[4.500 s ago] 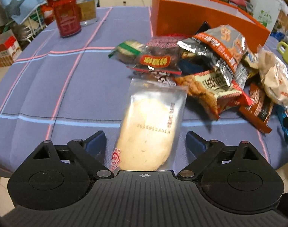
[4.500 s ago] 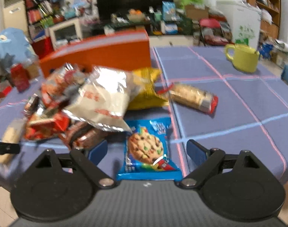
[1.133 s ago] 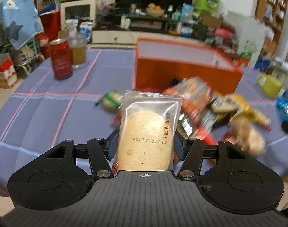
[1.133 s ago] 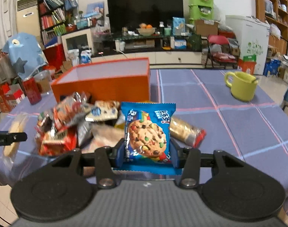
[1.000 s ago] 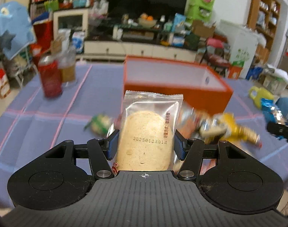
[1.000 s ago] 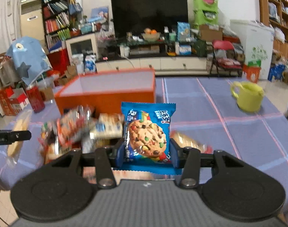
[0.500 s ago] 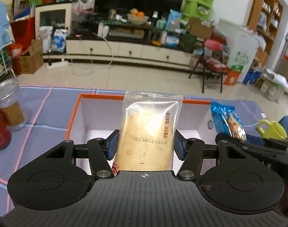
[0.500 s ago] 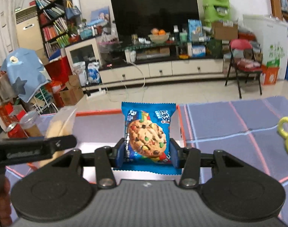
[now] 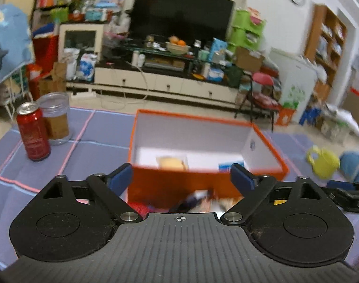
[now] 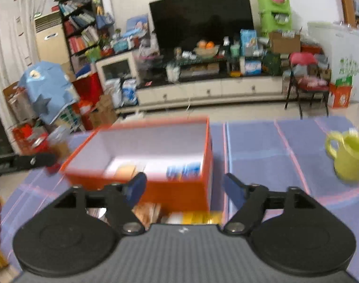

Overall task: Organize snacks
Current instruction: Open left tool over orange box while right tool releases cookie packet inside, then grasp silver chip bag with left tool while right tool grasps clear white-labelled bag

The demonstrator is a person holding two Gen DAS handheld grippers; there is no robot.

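Observation:
An orange box (image 9: 141, 127) with a white inside stands on the blue cloth; it also shows in the right wrist view (image 10: 209, 141). Inside it lie a clear-wrapped round cake (image 9: 171, 162), seen too in the right wrist view (image 10: 125, 171), and a blue cookie packet (image 9: 230, 165), blurred in the right wrist view (image 10: 184, 171). My left gripper (image 9: 181, 176) is open and empty in front of the box. My right gripper (image 10: 184, 188) is open and empty, also in front of the box. More snack packets (image 9: 203, 199) lie blurred below, against the box's near wall (image 10: 179, 217).
A red can (image 9: 33, 134) and a glass jar (image 9: 55, 118) stand left of the box. A yellow-green mug (image 10: 349, 156) stands to the right, also in the left wrist view (image 9: 323, 162). The other gripper shows at the right edge (image 9: 344, 192) and left edge (image 10: 21, 160).
Both grippers have opened and let go: the cake and the cookie packet now lie inside the orange box. Both grippers have pulled back towards the box's near side.

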